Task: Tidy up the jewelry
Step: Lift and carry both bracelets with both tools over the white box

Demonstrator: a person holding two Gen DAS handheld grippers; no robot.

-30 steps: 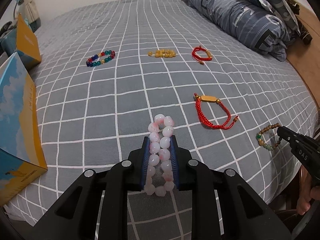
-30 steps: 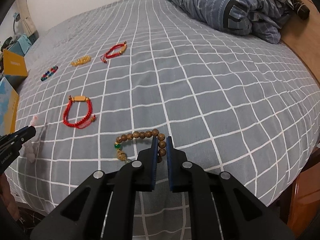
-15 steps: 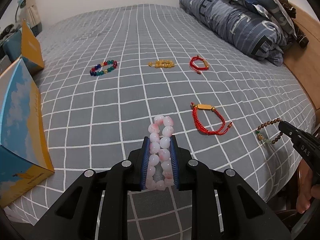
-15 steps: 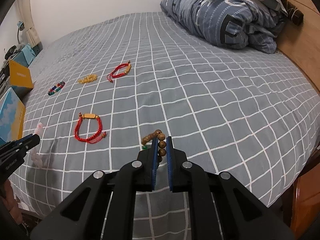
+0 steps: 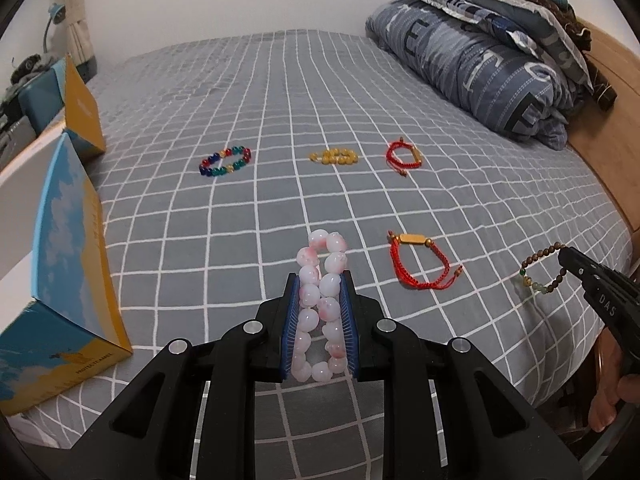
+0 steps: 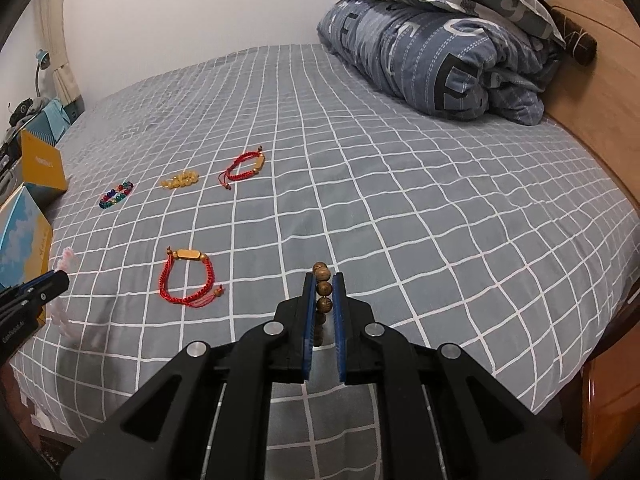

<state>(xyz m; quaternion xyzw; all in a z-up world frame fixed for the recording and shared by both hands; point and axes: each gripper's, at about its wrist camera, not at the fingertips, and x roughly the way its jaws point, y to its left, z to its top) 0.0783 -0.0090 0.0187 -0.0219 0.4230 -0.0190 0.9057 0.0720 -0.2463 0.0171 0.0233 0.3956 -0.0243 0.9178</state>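
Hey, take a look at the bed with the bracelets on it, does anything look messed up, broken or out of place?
Nothing looks damaged or spilled. Four bracelets lie apart on the checked bedsheet. The yellow bead bracelet is bunched into a clump rather than an open loop. The left tongs grip the pink bracelet; the right tongs grip the wooden bead bracelet.

Your left claw (image 5: 320,288) squeezes a pink and white bead bracelet (image 5: 321,304) between its blue pads, up off the bed (image 5: 280,128). On the grey checked sheet lie a red cord bracelet (image 5: 420,266) near you, and farther off a row of three: a many-coloured bead bracelet (image 5: 225,161), a yellow bead bracelet (image 5: 334,156) and a second red cord bracelet (image 5: 404,155). At the right edge your right claw (image 5: 570,258) grips a brown bead bracelet (image 5: 540,268). A blue and yellow box (image 5: 60,280) stands on the left. A folded blue quilt (image 5: 472,60) sits far right.
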